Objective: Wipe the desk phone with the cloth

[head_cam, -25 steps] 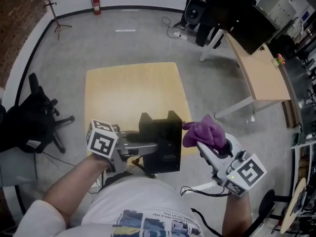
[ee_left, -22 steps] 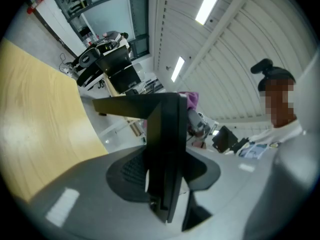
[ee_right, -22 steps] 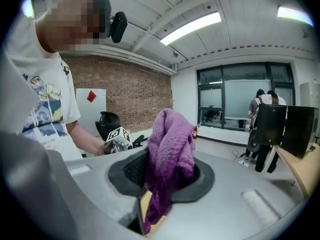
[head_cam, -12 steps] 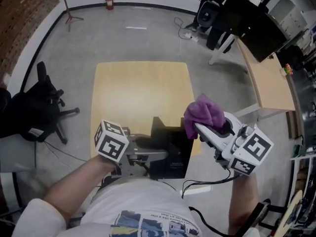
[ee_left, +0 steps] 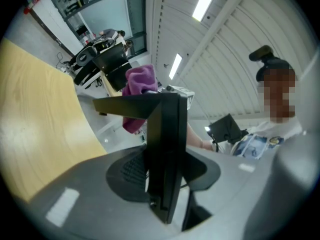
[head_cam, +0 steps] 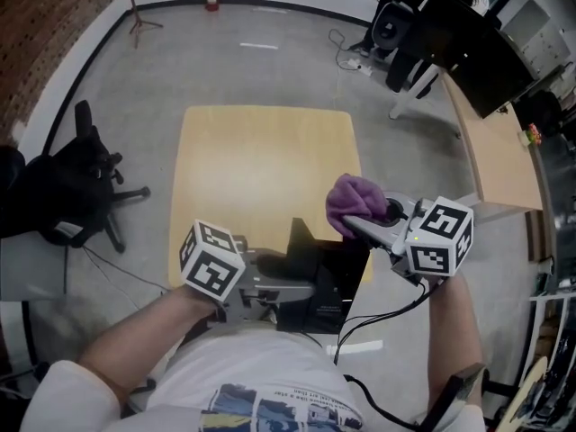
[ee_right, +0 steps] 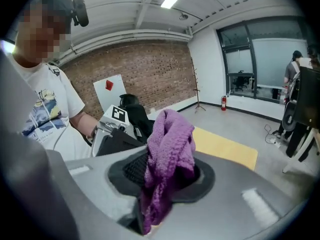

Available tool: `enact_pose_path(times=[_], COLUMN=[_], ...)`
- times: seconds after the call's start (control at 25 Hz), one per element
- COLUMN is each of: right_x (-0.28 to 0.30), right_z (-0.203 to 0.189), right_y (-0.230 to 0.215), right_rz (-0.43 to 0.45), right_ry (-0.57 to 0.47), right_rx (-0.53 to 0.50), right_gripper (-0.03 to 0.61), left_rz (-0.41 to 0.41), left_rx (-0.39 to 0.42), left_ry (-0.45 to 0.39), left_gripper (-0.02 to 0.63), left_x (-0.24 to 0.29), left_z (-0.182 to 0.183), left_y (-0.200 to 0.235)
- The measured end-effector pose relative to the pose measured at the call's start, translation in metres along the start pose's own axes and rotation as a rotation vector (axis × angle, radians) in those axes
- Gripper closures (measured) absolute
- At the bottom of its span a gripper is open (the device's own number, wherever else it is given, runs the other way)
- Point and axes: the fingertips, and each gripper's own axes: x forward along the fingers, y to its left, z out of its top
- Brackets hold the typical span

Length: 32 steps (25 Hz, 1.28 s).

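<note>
**Phone pinched, cloth bunched at its corner**

The pale wooden surface [head_cam: 261,160] stretches away beyond the black desk phone [head_cam: 317,273], which sits over its near edge. The left hand-held gripper [head_cam: 292,292] pinches the phone's left side. The right hand-held gripper [head_cam: 353,229] clamps the purple cloth [head_cam: 351,201], bunched just beside the phone's far right corner.

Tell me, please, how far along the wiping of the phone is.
Done: the left gripper is clamped on the black phone, and the right gripper grips the purple cloth. In hand: the cloth is poised by the phone's top edge; contact is unclear. Left: the wiping itself.
</note>
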Motion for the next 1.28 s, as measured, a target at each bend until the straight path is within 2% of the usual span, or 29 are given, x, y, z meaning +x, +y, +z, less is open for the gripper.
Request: enact_pose_path(times=[0.16,0.36,0.48,0.6,0.72,0.84,1.08,1.16,1.28], right_x=[0.003,-0.021,-0.033,-0.035,-0.023,-0.009,0.027,0.033,0.028], right_z=[-0.008,0.027,0.053,0.07,0.07,0.059,0.032,0.027,0.031], right_y=[-0.011,0.003,0.023,0.047,0.07,0.07,0.044,0.032,0.011], right_rz=[-0.018,0.004,0.047,0.128,0.208,0.243,0.195,0.155,0.077], right_ry=[0.015,-0.104,-0.152,-0.182,-0.158,-0.079,0.096,0.1,0.02], right_rx=[0.014,-0.005,-0.054,-0.098,-0.147,-0.172,-0.152,-0.133,-0.081], right_gripper=[0.472,0.472,0.472,0.472,0.472,0.472,0.472,0.472,0.472], left_rz=[-0.002,0.018,0.039,0.046,0.032,0.023,0.02,0.021,0.035], left_rx=[-0.007,-0.018,-0.02,-0.017,-0.01,-0.004,0.004,0.008,0.007], left_ry=[-0.002,-0.002,0.002,0.017,0.032,0.045,0.057,0.054,0.036], left_gripper=[0.431,0.431,0.431,0.431,0.432,0.431,0.431,0.431,0.431], left_x=[0.002,-0.002,-0.004,-0.002,0.002,0.011,0.008,0.005,0.0], left_z=[-0.001,-0.002,0.001,0.003,0.001,0.005,-0.001,-0.001,0.004], left_y=[0.0,0.01,0.018,0.021,0.017,0.011,0.011,0.012,0.017])
